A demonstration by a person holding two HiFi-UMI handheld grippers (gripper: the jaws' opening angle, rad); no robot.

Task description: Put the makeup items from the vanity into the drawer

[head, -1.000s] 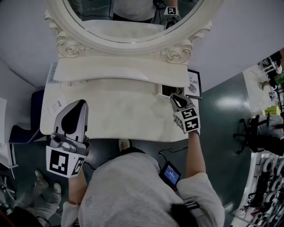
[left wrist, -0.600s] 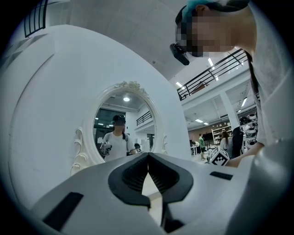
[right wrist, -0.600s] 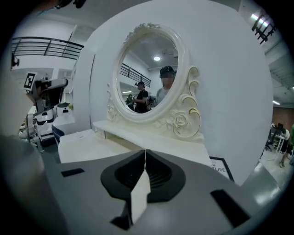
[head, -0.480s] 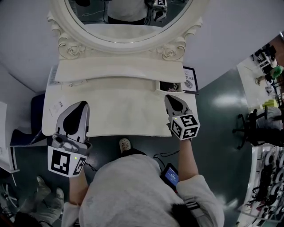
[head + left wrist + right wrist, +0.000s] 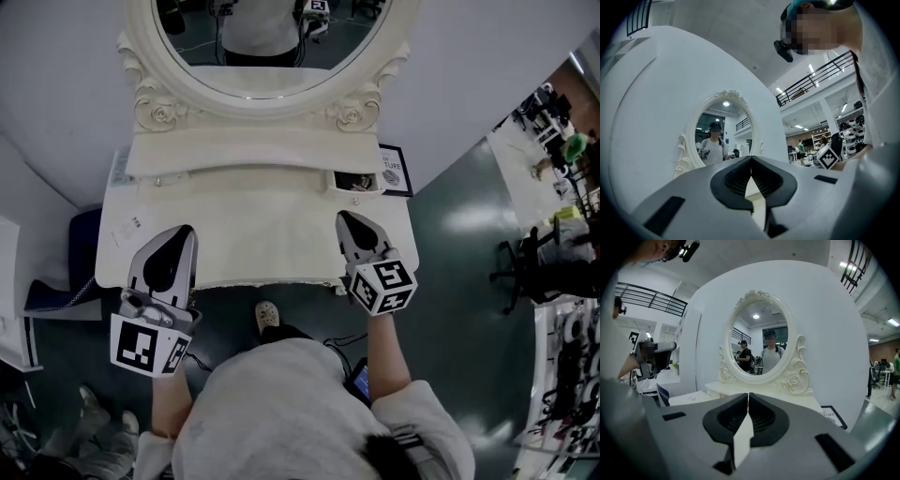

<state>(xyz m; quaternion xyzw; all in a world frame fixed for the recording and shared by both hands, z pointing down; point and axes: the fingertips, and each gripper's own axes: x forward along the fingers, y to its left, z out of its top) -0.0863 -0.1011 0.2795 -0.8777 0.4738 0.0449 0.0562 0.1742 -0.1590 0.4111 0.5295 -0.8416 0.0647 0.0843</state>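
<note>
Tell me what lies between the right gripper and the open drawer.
Head view: only bare vanity top between the right gripper and the drawer.

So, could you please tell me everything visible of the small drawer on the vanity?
The drawer is a small cream-white box, seemingly painted wood, at the right end of the vanity's raised back section. It stands open; its dark inside holds small items too tiny to identify. The shut right gripper is in front, not touching.

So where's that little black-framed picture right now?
In the head view the framed picture sits at the right end of the vanity, just right of the small open drawer, beyond the right gripper.
</note>
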